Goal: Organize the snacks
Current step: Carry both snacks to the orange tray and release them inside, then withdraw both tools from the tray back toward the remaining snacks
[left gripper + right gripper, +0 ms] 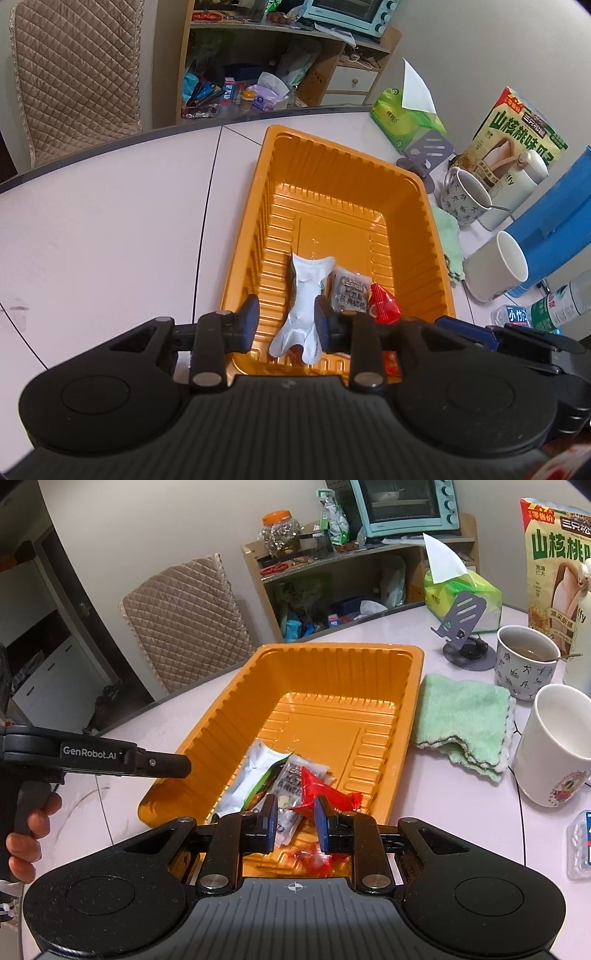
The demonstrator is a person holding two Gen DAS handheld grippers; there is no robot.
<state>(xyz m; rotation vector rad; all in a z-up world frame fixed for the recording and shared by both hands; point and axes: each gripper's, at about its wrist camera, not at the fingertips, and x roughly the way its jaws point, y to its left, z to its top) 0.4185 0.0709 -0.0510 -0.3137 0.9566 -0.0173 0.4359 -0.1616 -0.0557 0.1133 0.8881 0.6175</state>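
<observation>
**Both tools spread above the near end of the orange tray**

Right now my left tool [285, 320] hangs over the near end of the orange tray [413, 206], its blue pads [251, 317] spread apart with nothing pinched. A white snack packet [303, 314] lies in the tray beneath the gap and touches the right pad in the left wrist view; whether that pad really presses on it I cannot tell. Just right of the packet lie a clear packet with dark print [350, 293] and a red wrapper [384, 304], all three crowded together at the tray's near end.

My right tool [295, 821] is also spread, empty, poised low over the same cluster. From this side the white snack packet [255, 775] lies leftmost, the clear packet with dark print [290, 779] in the middle and the red wrapper [319, 794] on top at the right. Another red wrapper [314, 860] shows just below the pads [271, 821], against the tray's near wall. The orange tray [332, 664] is bare at its far end.

Beyond the tray on the bench [461, 812], a folded green cloth [465, 720] lies just beside its right rim. Near that stand a white mug [554, 749], a patterned cup [526, 661] holding a spoon, a phone stand [463, 627] and a green tissue pack [465, 590].
</observation>
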